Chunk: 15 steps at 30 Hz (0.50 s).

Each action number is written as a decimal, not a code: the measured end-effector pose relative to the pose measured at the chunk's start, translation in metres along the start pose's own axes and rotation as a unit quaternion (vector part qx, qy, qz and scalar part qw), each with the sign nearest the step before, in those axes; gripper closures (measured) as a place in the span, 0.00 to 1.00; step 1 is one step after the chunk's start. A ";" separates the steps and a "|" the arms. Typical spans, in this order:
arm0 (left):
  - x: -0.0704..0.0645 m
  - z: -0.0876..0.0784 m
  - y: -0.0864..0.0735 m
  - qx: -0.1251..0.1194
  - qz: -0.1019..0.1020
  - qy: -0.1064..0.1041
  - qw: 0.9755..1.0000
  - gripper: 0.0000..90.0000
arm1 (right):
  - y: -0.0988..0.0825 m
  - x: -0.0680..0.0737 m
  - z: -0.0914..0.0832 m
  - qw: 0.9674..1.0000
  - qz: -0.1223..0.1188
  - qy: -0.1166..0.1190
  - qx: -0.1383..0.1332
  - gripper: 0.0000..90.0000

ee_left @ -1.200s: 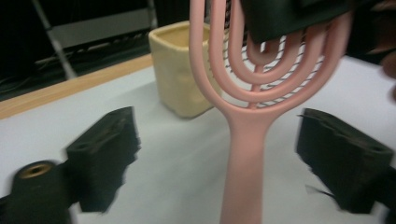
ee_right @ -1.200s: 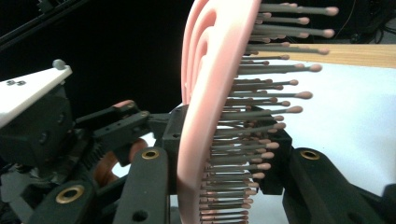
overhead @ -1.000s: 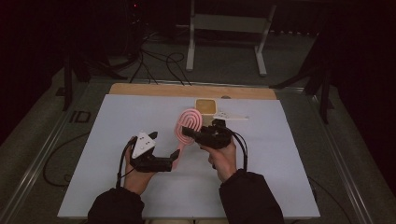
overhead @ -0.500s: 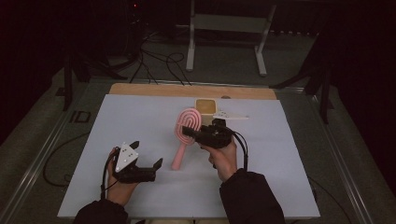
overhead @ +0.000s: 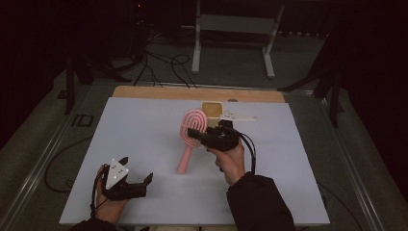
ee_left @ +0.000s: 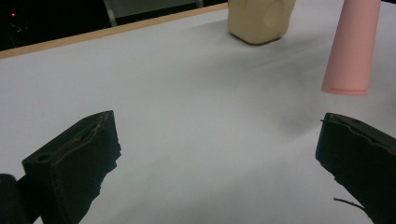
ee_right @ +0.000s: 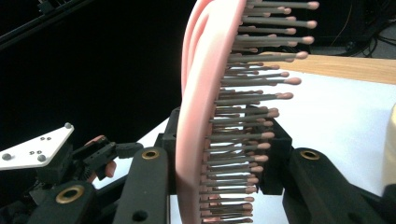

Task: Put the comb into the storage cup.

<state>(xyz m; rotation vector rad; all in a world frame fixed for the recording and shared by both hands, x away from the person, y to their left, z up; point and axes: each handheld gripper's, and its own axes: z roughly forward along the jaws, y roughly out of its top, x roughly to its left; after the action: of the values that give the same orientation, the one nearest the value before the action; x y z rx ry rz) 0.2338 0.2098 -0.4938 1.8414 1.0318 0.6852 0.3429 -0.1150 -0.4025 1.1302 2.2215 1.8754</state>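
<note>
One pink hairbrush [overhead: 191,136] we clamp in our right gripper [overhead: 196,133], handle slanting down toward us; left gripper [overhead: 136,178] jaws gape apart.

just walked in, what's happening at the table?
A person is working at a white-covered table with a handheld gripper in each hand. The right gripper is shut on the head of a pink plastic hairbrush with grey bristles, holding it with the handle angled down toward the table. The left gripper is open and empty near the table's front left. A tan blocky object and a flat white piece lie at the far edge.
</note>
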 end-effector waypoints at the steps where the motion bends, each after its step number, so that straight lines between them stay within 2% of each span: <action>1: 0.001 0.000 -0.001 0.000 -0.001 0.000 1.000 0.00 | 0.000 -0.001 -0.001 1.000 0.001 -0.002 -0.001 0.71; 4: 0.004 0.000 -0.003 -0.004 -0.012 -0.001 1.000 0.00 | 0.002 -0.004 -0.002 1.000 0.007 -0.001 -0.006 0.71; 9: 0.004 0.000 -0.005 -0.011 -0.015 -0.001 1.000 0.00 | 0.007 -0.009 -0.002 1.000 0.016 -0.002 -0.014 0.71; 15: 0.004 0.003 -0.006 -0.008 -0.019 0.000 1.000 0.00 | 0.014 -0.007 -0.003 1.000 0.013 0.000 -0.017 0.71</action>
<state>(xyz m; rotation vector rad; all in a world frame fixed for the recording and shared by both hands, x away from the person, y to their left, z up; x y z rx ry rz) 0.2361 0.2134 -0.5002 1.8032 1.0560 0.6689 0.3534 -0.1212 -0.3927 1.1594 2.1776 1.9135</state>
